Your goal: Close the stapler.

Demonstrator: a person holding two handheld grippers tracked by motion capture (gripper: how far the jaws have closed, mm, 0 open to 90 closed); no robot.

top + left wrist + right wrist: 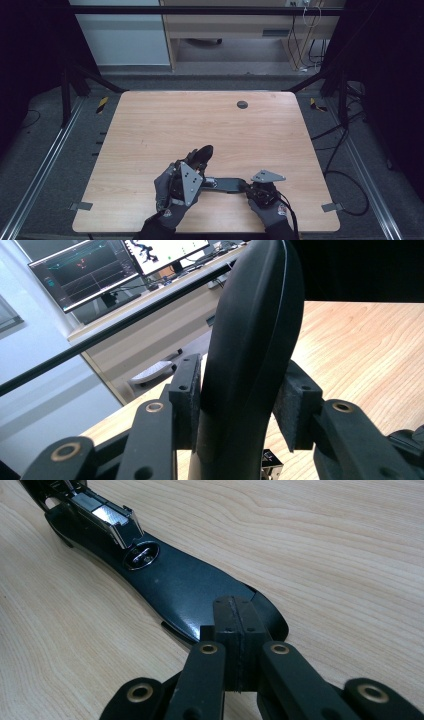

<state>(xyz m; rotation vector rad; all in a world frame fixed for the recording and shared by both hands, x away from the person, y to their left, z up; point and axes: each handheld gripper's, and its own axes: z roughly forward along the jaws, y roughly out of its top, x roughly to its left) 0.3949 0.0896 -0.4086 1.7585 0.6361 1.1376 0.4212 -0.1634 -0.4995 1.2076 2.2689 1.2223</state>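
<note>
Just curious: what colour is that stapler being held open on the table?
Black, with a shiny silver metal staple channel; the stapler shows best in the right gripper view.

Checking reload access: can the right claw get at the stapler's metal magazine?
Probably yes: left claw holds the cover up, so the magazine lies bare ahead of the right claw, resting shut on the base.

Pale wooden worktop on grey floor; beyond it a light-wood desk, two lit monitors, trailing black cables.
</note>
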